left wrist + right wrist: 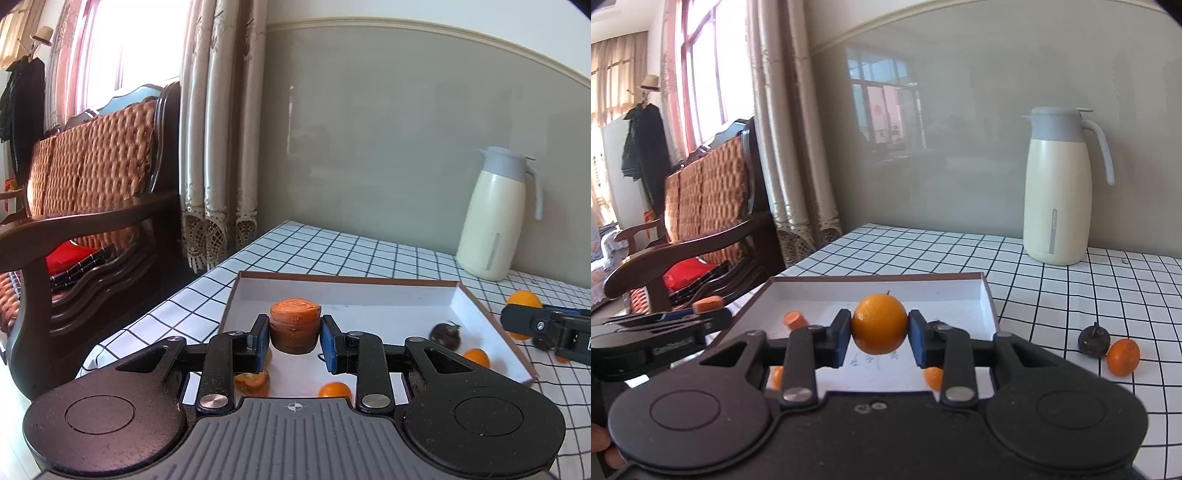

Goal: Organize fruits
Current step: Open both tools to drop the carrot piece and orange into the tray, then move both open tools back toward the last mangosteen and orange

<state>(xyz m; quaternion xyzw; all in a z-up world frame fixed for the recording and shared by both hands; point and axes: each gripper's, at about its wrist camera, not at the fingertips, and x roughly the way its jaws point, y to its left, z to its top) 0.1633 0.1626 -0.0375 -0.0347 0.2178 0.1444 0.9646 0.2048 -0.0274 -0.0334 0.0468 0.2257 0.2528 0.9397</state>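
The left tongs (294, 338) are clamped on a carrot chunk (294, 325), blue pads pressing its cut sides, held upright over the near-left part of the shallow white box (369, 291) with a brown rim. The right tongs (880, 338) are clamped on a round orange (879, 323), gripped across its middle so it cannot roll out, and it hangs above the same box's near edge.

Both loads seem headed into the box, which looks like the collecting place: it already holds a dark mangosteen (445, 336), small oranges (476, 357) and another carrot piece (795, 319). In the right wrist view, a 2nd mangosteen (1094, 340) touches a small orange (1123, 356) on the checked counter (1052, 288), well outside the box to its right, so by my reading these 2 remain to be gathered. A cream thermal jug (1058, 192) stands at the back by the wall, clear of the work. Lowering both pieces before opening would likely stop the orange from rolling across the flat box floor.
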